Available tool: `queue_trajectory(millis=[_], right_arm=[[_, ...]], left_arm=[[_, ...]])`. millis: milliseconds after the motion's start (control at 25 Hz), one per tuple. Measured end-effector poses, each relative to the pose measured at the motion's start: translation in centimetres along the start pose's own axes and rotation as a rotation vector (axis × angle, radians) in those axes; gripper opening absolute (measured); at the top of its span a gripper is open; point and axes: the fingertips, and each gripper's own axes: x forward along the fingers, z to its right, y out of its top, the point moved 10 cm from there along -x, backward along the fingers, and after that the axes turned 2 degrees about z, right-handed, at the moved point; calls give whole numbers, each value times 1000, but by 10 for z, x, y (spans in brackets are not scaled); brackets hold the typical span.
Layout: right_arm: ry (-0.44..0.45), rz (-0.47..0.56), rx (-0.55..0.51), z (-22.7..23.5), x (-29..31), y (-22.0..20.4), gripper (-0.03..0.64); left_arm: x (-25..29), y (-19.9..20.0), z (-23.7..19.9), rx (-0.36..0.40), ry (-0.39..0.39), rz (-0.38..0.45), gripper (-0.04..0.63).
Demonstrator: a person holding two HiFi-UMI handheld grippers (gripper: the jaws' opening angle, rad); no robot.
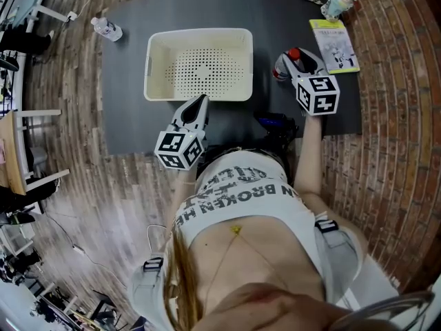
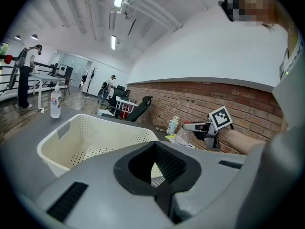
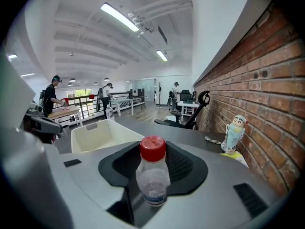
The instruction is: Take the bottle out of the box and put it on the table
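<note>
**A:** Where's the bottle (image 3: 152,175)?

**B:** Upright, red cap on top, clamped between the right gripper's (image 1: 288,65) fingers (image 3: 186,168). That's at the upper right of the head view, outside the box (image 1: 157,66), above the counter (image 1: 124,116).

**A:** Is it touching down?

**B:** Can't tell, the fingers hide its base. It goes straight down along its long axis. The left gripper (image 1: 200,102) is closed and empty, beside the box's near wall.

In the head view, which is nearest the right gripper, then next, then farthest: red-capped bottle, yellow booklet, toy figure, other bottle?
From the right gripper:
1. red-capped bottle, between its jaws.
2. yellow booklet, just to its right.
3. toy figure, far right corner.
4. other bottle, far left.
</note>
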Motion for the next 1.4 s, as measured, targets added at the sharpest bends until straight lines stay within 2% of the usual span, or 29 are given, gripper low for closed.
queue_trajectory(millis=[280, 1400], right_arm=[[-9, -37, 21, 3, 12, -33, 156], [-35, 32, 45, 4, 10, -42, 158]], left_arm=[[1, -2, 1, -9, -2, -2, 5], [5, -6, 6, -7, -18, -23, 5]])
